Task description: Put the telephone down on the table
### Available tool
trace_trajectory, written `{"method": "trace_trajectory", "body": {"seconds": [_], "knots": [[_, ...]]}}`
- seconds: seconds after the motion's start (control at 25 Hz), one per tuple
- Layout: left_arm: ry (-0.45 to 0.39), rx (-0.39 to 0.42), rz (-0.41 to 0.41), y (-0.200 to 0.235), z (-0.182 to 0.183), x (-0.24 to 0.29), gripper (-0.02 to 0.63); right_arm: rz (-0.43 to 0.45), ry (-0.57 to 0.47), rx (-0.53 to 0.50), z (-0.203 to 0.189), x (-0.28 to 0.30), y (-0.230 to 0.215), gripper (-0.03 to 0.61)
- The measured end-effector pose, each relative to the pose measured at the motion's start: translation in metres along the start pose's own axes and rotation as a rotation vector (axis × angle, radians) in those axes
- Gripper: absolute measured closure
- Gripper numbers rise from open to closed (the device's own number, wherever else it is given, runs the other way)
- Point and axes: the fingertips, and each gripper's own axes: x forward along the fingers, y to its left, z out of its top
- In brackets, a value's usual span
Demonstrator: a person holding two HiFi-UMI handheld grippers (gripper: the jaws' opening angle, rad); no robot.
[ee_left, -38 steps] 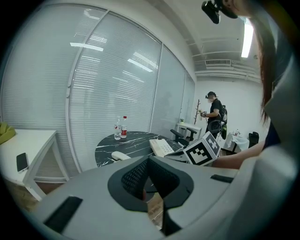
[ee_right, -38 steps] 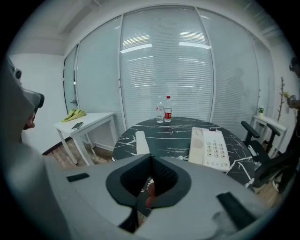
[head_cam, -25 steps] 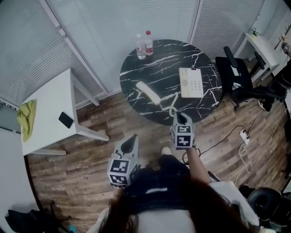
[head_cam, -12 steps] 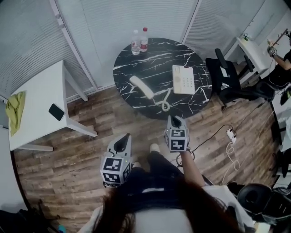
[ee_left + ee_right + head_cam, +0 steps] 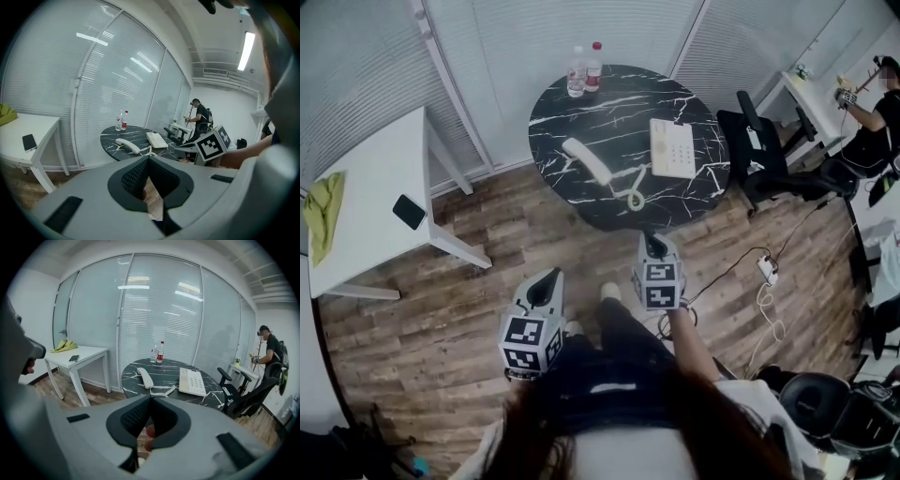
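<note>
The white telephone handset (image 5: pixel 586 160) lies on the round black marble table (image 5: pixel 619 103), left of the white keypad base (image 5: pixel 672 148). A coiled cord (image 5: pixel 630 192) joins them near the table's front edge. Both grippers hang over the wooden floor, well short of the table. My left gripper (image 5: pixel 551 277) is shut with nothing between its jaws. My right gripper (image 5: pixel 653 242) is shut and holds nothing either. The left gripper view has the handset (image 5: pixel 127 146) and base (image 5: pixel 158 139) far beyond the closed tips (image 5: pixel 148 158). In the right gripper view, handset (image 5: pixel 146 378) and base (image 5: pixel 192 381) lie ahead of the gripper (image 5: pixel 150 399).
Two bottles (image 5: pixel 584 69) stand at the table's far edge. A white side table (image 5: pixel 375 206) at left carries a black phone (image 5: pixel 409 212) and a yellow-green cloth (image 5: pixel 321 211). A black office chair (image 5: pixel 764 159), floor cables (image 5: pixel 766 270) and another person (image 5: pixel 872 122) are at right.
Both grippers have drawn back from the round table, which now sits farther off in the head view. The handset and base have not shifted on it. Both stay shut.
</note>
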Motion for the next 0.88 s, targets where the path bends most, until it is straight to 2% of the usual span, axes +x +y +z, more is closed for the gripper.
{"method": "trace_trajectory", "body": {"seconds": [0.88], "knots": [[0.032,0.033,-0.068,-0.044,-0.006,0.037,0.614,0.037,-0.019,-0.068,-0.006,-0.017,-0.021,0.583]]}}
